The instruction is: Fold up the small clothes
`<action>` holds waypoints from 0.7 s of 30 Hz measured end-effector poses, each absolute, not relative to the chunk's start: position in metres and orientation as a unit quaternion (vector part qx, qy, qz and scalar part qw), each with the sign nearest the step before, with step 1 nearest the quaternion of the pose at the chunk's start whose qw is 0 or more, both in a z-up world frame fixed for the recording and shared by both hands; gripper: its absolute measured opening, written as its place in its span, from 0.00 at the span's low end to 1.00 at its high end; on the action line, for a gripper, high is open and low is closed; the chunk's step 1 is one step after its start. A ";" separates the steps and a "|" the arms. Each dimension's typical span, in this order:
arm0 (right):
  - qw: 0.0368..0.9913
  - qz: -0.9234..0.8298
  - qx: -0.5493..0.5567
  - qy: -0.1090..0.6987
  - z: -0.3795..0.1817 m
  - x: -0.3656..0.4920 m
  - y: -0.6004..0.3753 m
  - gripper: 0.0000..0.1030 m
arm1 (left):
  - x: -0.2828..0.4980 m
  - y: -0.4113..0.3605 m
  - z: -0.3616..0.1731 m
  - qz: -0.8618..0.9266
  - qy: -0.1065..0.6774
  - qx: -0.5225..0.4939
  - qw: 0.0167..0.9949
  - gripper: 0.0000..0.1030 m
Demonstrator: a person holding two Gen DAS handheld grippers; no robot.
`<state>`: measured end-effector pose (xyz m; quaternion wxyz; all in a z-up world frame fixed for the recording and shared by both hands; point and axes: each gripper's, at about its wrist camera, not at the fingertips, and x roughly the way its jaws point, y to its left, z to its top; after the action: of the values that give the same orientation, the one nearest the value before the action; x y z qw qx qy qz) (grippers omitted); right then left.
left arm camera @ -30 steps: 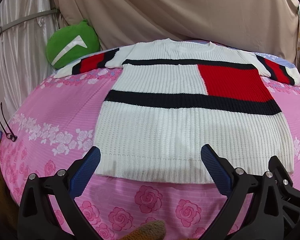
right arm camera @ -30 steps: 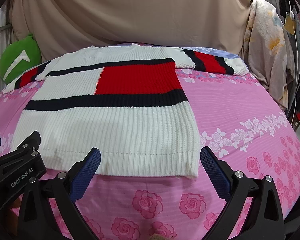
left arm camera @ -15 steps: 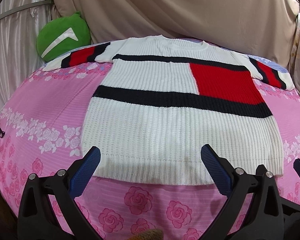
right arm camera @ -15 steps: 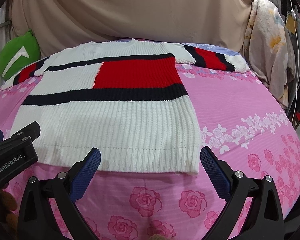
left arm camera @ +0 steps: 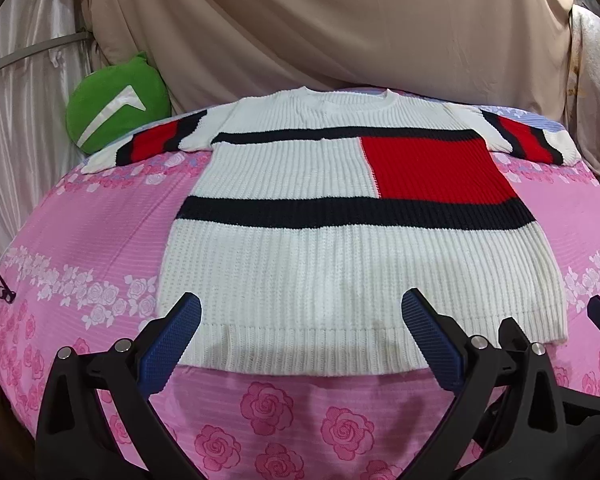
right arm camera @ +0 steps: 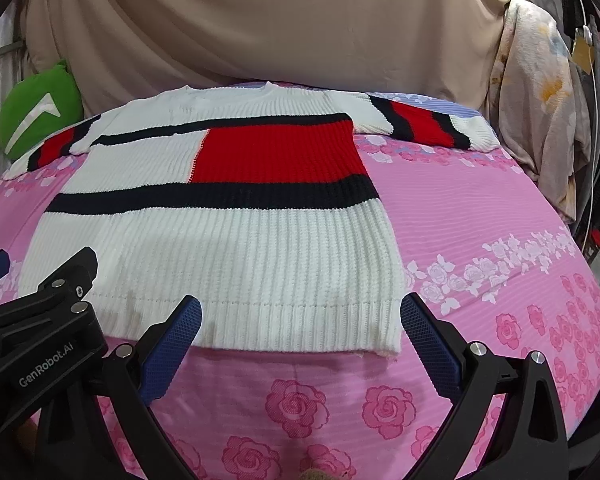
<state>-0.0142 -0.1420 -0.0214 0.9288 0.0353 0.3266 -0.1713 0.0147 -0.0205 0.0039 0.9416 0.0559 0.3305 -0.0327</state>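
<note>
Here's the white ribbed knit sweater with black bands and a red block [left arm camera: 300,272], spread flat and face up on the pink rose-print bedsheet [left arm camera: 92,232], both short sleeves out to the sides, neckline at the far end, hem nearest the cameras.

The left gripper [left arm camera: 300,344] sits low at the hem, its blue-padded fingers [left arm camera: 172,344] spread wide and holding nothing, one pad over the near-left corner of the hem, the other over the hem's middle stretch. Whether the pads touch the knit cannot be told from here.

Over in the right wrist view, the right gripper [right arm camera: 300,344] is just as released, fingers [right arm camera: 428,344] splayed apart, bracketing the near-right part of the hem, with the sweater's right corner just inside the right pad. The left gripper's black frame pokes in at the lower left of that view, so the two tools are side by side.

Behind the sweater, a round green plush cushion with a white mark [left arm camera: 116,104] leans against the beige draped cloth backdrop [left arm camera: 340,20]. A pale floral fabric [right arm camera: 540,92] hangs at the far right.
</note>
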 end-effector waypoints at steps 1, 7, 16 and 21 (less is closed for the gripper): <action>0.929 -0.171 0.036 0.326 -0.021 -0.014 -0.142 0.95 | 0.015 -0.020 0.004 -0.032 0.331 0.056 0.941 0.95; 0.928 -0.177 0.039 0.325 -0.020 -0.015 -0.147 0.95 | 0.019 -0.016 0.005 -0.026 0.332 0.058 0.941 0.95; 0.930 -0.178 0.039 0.320 -0.016 -0.013 -0.148 0.95 | 0.028 -0.007 0.003 -0.012 0.339 0.051 0.939 0.95; 0.930 -0.176 0.038 0.321 -0.017 -0.012 -0.147 0.95 | 0.029 -0.008 0.001 -0.012 0.343 0.054 0.938 0.95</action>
<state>-0.0115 -0.1469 -0.0166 0.9299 0.0383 0.3209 -0.1756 0.0291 -0.0077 0.0011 0.9377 0.0544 0.3430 -0.0116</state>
